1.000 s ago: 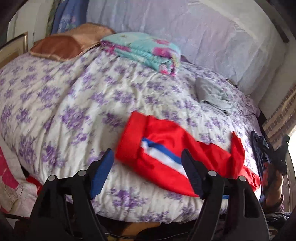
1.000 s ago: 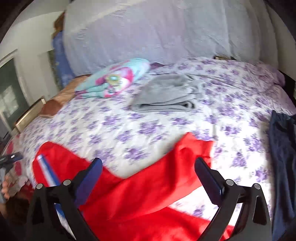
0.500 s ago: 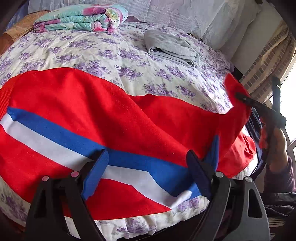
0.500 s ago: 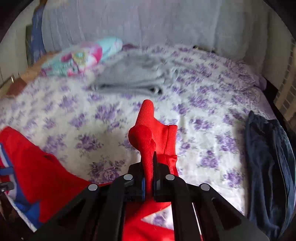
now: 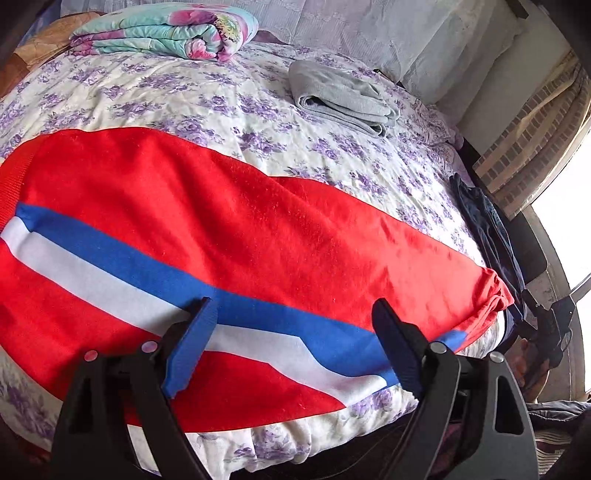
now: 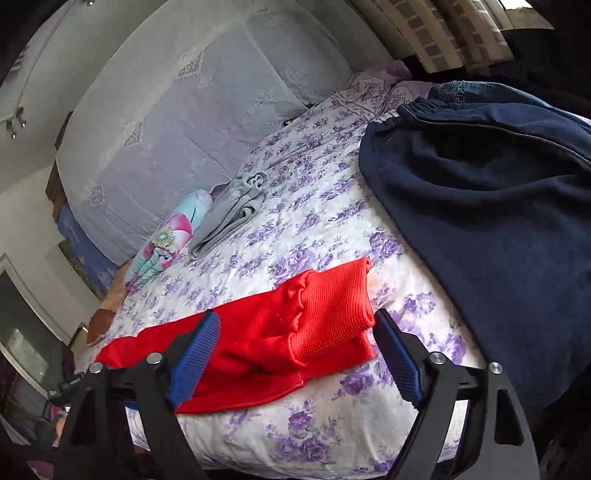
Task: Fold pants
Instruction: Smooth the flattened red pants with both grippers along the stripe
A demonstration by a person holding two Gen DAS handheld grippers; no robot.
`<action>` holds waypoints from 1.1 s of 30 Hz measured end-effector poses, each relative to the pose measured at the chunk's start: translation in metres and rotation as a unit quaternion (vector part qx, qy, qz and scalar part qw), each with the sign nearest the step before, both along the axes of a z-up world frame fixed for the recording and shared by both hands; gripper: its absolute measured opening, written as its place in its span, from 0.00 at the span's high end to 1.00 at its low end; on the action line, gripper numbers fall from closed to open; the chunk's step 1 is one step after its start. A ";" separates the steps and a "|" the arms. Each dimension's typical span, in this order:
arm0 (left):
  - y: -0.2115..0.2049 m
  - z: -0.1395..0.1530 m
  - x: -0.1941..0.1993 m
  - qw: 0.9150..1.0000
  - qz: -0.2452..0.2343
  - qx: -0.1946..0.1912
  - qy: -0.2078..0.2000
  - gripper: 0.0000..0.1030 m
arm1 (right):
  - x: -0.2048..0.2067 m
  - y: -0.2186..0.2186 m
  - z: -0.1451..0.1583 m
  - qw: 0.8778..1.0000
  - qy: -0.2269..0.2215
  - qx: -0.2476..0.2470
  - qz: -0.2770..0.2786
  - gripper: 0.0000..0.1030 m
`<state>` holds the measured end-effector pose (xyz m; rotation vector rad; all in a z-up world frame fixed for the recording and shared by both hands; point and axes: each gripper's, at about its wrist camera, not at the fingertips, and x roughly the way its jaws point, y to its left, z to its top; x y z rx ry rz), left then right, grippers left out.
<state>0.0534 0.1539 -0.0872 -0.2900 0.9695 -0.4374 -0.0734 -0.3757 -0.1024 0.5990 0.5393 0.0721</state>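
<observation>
A: Both grippers are empty now. The left gripper point(image 5: 291, 347) has its jaws spread wide above the striped side of the red pants point(image 5: 229, 236), gripping nothing. The right gripper point(image 6: 295, 354) has let go; half a second ago it was pinched shut on the lifted cuff, and now its jaws stand apart on either side of that ribbed cuff point(image 6: 332, 310).

B: So where are the pants?

A: Laid out flat along the near edge of the bed point(image 5: 207, 92), waistband toward the left corner, cuffs toward the right edge, just beside the navy garment point(image 6: 480, 206).

B: Meaning?

A: I'd judge the spreading is done and the first fold not yet made. The folded grey clothes point(image 5: 343, 98) and the floral blanket point(image 5: 166, 29) sit well apart, near the far edge.
</observation>
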 end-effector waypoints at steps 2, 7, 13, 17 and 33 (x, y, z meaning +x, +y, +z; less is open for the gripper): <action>0.005 0.001 0.000 1.000 0.009 -0.006 0.000 0.19 | 0.026 -0.001 -0.008 0.997 0.071 -0.003 0.011 0.43; 0.020 0.001 -0.003 0.999 0.037 0.007 0.000 0.29 | 0.019 0.014 0.014 0.996 0.013 -0.067 0.052 0.85; 0.043 0.004 -0.017 0.998 0.057 0.020 -0.001 0.31 | 0.016 -0.007 -0.023 0.989 0.087 -0.089 0.083 0.62; 0.056 0.004 -0.023 0.998 0.066 0.019 0.001 0.40 | -0.005 -0.018 0.001 0.991 0.055 -0.120 0.028 0.55; -0.003 0.005 -0.051 0.989 0.037 0.130 -0.058 0.19 | 0.054 0.091 0.029 0.961 0.107 -0.143 0.209 0.38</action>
